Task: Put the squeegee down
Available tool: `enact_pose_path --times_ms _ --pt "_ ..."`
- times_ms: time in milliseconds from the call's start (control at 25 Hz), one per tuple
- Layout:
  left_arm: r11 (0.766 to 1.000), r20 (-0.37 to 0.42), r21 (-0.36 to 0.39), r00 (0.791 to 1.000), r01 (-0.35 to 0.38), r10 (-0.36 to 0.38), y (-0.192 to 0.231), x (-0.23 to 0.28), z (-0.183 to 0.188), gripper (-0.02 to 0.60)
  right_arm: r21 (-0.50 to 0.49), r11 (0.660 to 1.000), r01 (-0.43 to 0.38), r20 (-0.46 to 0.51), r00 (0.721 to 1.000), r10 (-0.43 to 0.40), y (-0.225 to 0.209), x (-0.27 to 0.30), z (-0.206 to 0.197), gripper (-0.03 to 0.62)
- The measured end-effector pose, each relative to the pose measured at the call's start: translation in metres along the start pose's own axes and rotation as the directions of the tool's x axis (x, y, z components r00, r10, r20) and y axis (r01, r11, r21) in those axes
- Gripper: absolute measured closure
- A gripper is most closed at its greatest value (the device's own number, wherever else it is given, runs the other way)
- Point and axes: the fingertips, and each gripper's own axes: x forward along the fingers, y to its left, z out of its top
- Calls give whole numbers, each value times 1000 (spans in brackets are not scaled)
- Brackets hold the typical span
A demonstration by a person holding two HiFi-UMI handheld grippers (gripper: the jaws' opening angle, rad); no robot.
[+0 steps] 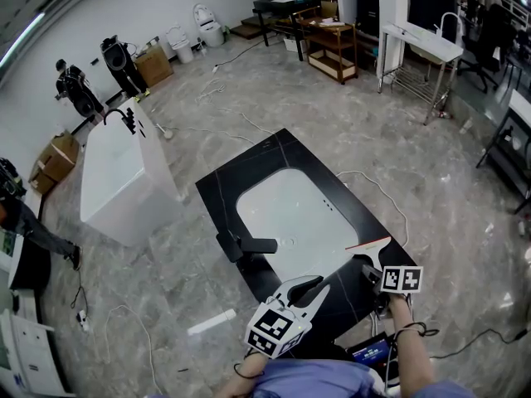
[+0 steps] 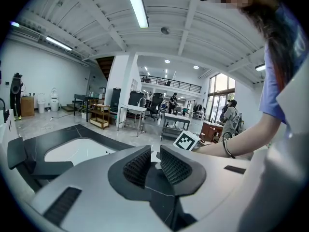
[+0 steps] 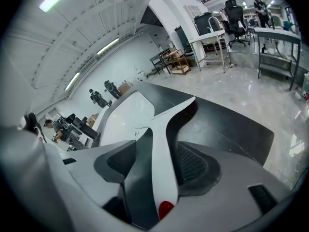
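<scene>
The squeegee [image 1: 370,249] lies at the near right corner of the white basin [image 1: 290,210]. Its blade sits across the black slab [image 1: 249,172] that frames the basin, and its handle runs back from the basin toward the person. The right claw [image 1: 370,269] is around that handle. In the right gripper view the jaws stand well apart with the handle lying loose in the gap and neither pad pressing on it, so the claw is open, not gripping. The blade end looks to be resting on the slab, though whether the handle's tail is fully down there I cannot tell.

The left claw [image 2: 154,164] hangs on the near side of the basin, left of the squeegee. Its pads are only a sliver apart, with nothing between them, and it has no part in this step.

I judge this to be the release step, with the putting-down all but finished. The next move calls for drawing the right claw straight back along the handle's line, away from the basin. The jaws should stay wide so that neither pad drags the handle or swings the blade across the slab.
</scene>
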Motion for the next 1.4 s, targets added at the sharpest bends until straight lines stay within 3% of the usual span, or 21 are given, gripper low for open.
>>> enact_pose_path --times_ms 80,280,400,840,1160,1400 --pt "1000 5 0 1000 3 -3 1 -1 1 525 -7 999 31 10 999 -31 -1 -2 1 307" --pt "1000 -3 0 1000 7 -7 5 -4 -3 525 -39 988 152 55 987 -150 -13 -16 5 290" --pt "1000 -2 -3 1000 12 -12 7 -6 -6 525 -70 980 186 79 980 -181 -15 -24 8 289" --pt "999 12 4 999 41 -41 18 -24 -6 525 -157 983 96 225 973 -59 49 -82 30 290" --pt "997 39 20 996 78 -78 27 -46 -2 525 -129 991 -24 380 922 72 132 -123 46 290" --pt "992 54 37 991 118 -120 33 -68 3 525 -118 992 -37 414 907 83 184 -130 33 292"
